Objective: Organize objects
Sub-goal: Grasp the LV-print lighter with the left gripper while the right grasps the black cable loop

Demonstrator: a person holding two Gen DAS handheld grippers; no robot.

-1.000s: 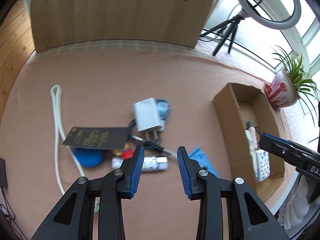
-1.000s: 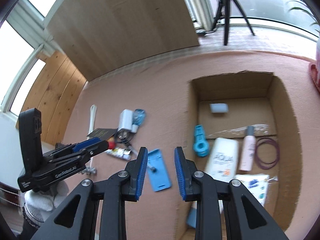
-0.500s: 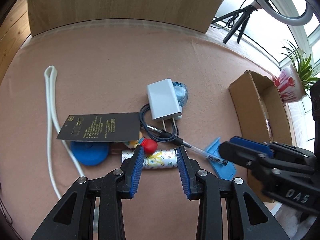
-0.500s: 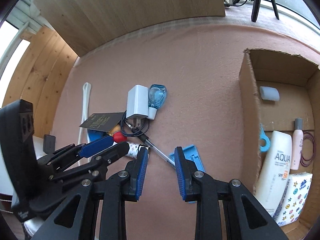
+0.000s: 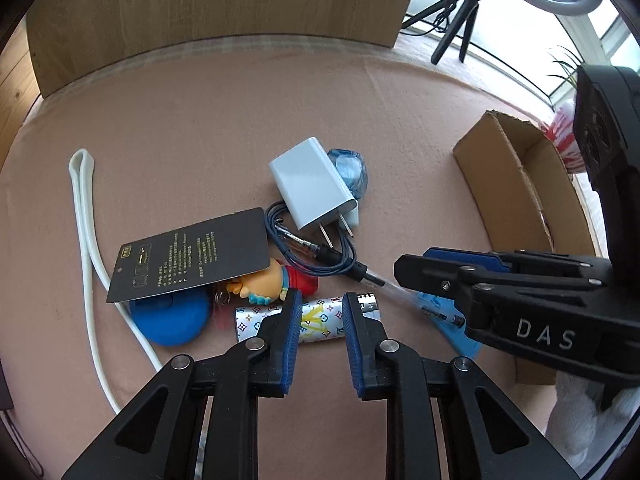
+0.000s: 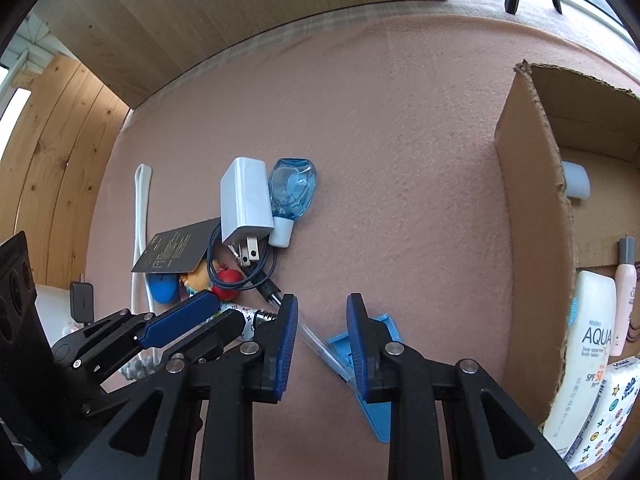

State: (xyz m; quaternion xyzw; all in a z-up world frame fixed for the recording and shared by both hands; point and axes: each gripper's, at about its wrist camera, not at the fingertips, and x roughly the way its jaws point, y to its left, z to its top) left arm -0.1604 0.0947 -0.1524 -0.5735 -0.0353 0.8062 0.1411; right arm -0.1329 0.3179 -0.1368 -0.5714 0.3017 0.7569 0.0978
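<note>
My left gripper (image 5: 321,304) hangs open just above a white patterned lighter (image 5: 256,322), which lies crosswise under both fingers. Behind it are a small figurine keychain (image 5: 268,280), a blue disc (image 5: 172,320), a black card (image 5: 188,256), a coiled dark cable (image 5: 308,260) and a white charger (image 5: 310,190) beside a clear blue bottle (image 5: 352,168). My right gripper (image 6: 322,316) is open over a clear pen (image 6: 320,346) and a flat blue plastic piece (image 6: 380,412). It also enters the left wrist view as the right gripper (image 5: 408,270).
A cardboard box (image 6: 528,240) stands at the right, holding a white sunscreen bottle (image 6: 588,340), a pink bottle (image 6: 624,304) and a tissue packet (image 6: 608,416). A white cord (image 5: 86,220) runs along the left. A wooden board (image 5: 224,12) backs the pink tabletop.
Both grippers have come down closer to the pile. The right one swung left, away from the box, to the pen. The left one's jaws have narrowed over the lighter.
</note>
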